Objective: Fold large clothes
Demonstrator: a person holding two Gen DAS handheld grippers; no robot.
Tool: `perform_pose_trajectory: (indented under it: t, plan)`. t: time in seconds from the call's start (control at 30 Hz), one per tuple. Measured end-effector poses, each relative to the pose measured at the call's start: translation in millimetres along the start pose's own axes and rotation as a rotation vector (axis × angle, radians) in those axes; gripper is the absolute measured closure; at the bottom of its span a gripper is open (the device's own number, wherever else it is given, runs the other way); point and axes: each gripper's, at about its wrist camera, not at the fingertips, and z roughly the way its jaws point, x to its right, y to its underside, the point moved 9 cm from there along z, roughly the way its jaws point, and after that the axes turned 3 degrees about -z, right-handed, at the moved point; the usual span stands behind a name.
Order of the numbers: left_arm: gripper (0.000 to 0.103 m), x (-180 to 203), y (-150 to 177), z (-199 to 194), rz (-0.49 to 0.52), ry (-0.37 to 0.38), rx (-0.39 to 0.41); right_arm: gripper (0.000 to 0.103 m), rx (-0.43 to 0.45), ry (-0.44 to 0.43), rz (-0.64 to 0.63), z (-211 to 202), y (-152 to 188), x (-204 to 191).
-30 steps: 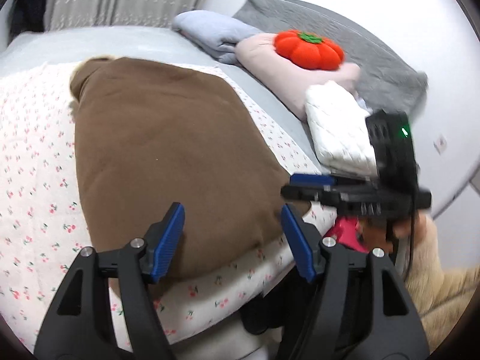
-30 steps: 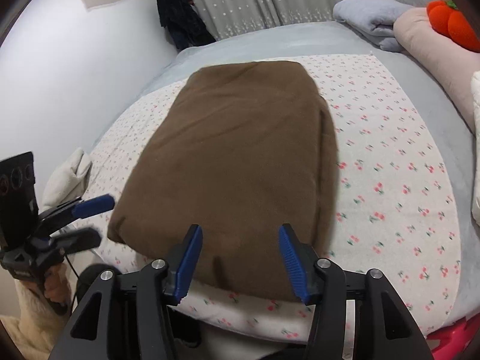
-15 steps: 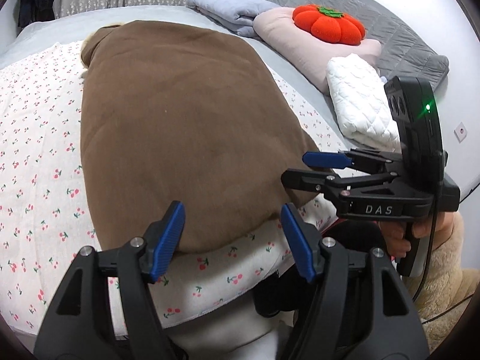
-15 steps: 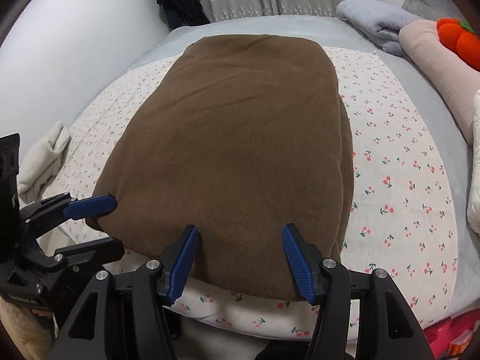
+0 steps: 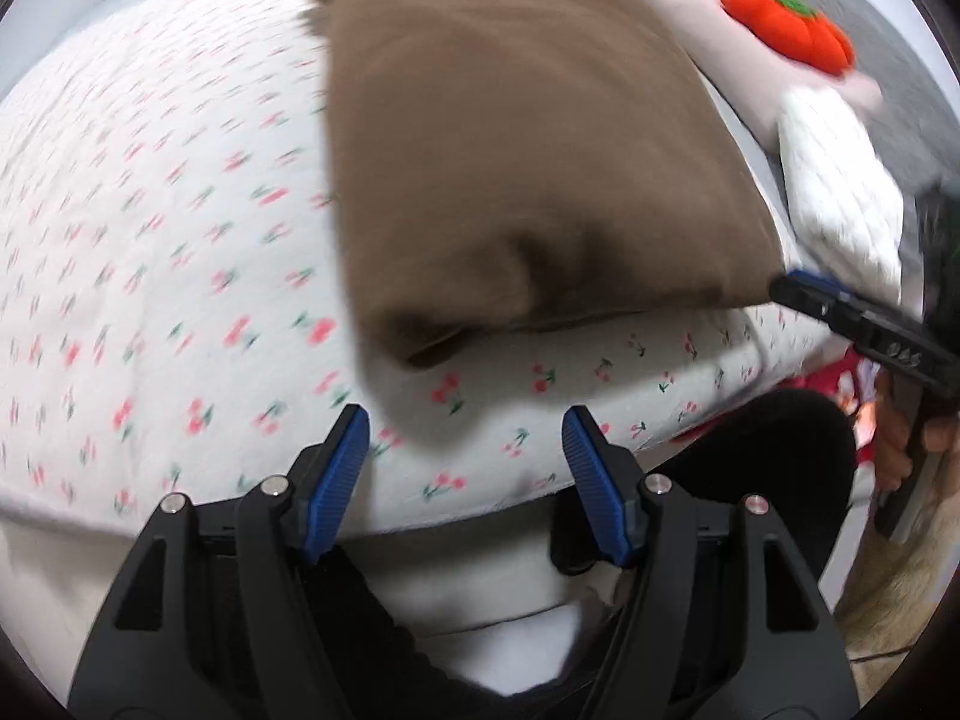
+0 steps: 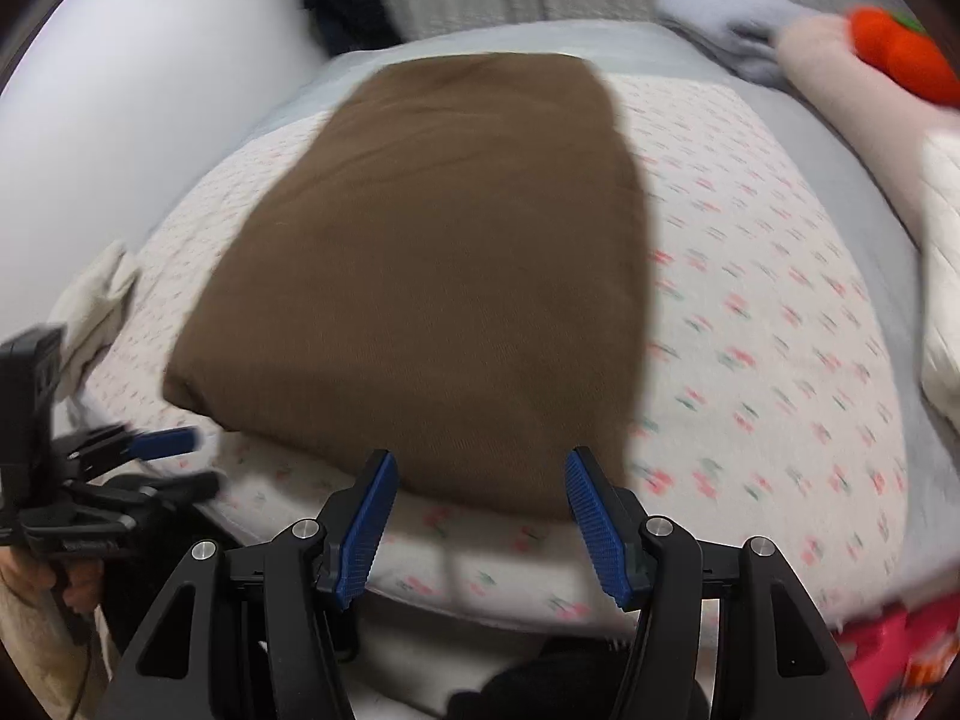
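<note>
Folded brown garment point(image 6: 432, 252) lies on a cherry-print sheet point(image 6: 750, 324) near the bed's edge. Left gripper point(image 5: 462, 456) and right gripper point(image 6: 480, 498) hover just short of it — jaws apart, nothing between them, the right's having just been widening.

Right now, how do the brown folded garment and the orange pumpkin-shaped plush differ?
The brown folded garment is a broad, flat, plain-coloured stack; the orange pumpkin-shaped plush is small, rounded and lobed, with a green top. The garment lies on the cherry-print cover at the near edge; the plush sits on a pale pink cushion farther off. Both are soft and lie untouched by either tool.
</note>
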Motion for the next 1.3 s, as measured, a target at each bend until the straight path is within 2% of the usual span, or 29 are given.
perform_pose_trajectory:
  t: [0.07, 0.17, 0.27, 0.43, 0.6, 0.83, 1.0, 1.2, 1.3]
  plan:
    - [0.035, -6, 1, -10, -0.047, 0.01, 0.026, 0.039, -0.021, 0.073, 0.067, -5, 7, 23]
    - [0.021, -9, 0, -25, -0.087, -0.017, 0.081, 0.038, 0.002, 0.062, 0.14, -19, 14, 37]
    - [0.019, -8, -1, -36, -0.108, -0.075, 0.125, 0.03, 0.034, 0.069, 0.157, -34, 17, 38]
    - [0.014, -4, -11, -50, -0.148, -0.162, 0.197, 0.025, 0.072, 0.107, 0.158, -51, 22, 35]
    - [0.012, 5, -19, -57, -0.124, -0.26, 0.248, 0.02, 0.098, 0.121, 0.146, -60, 23, 22]
    - [0.008, 19, -18, -62, -0.093, -0.329, 0.273, 0.019, 0.126, 0.163, 0.109, -67, 22, 1]
    - [0.003, 25, -13, -63, -0.119, -0.333, 0.26, 0.018, 0.129, 0.219, 0.083, -69, 22, -9]
    - [0.003, 36, -11, -67, -0.092, -0.358, 0.274, 0.01, 0.122, 0.285, 0.063, -71, 23, -14]
    - [0.003, 42, -10, -67, -0.075, -0.351, 0.27, 0.004, 0.121, 0.282, 0.058, -69, 22, -16]
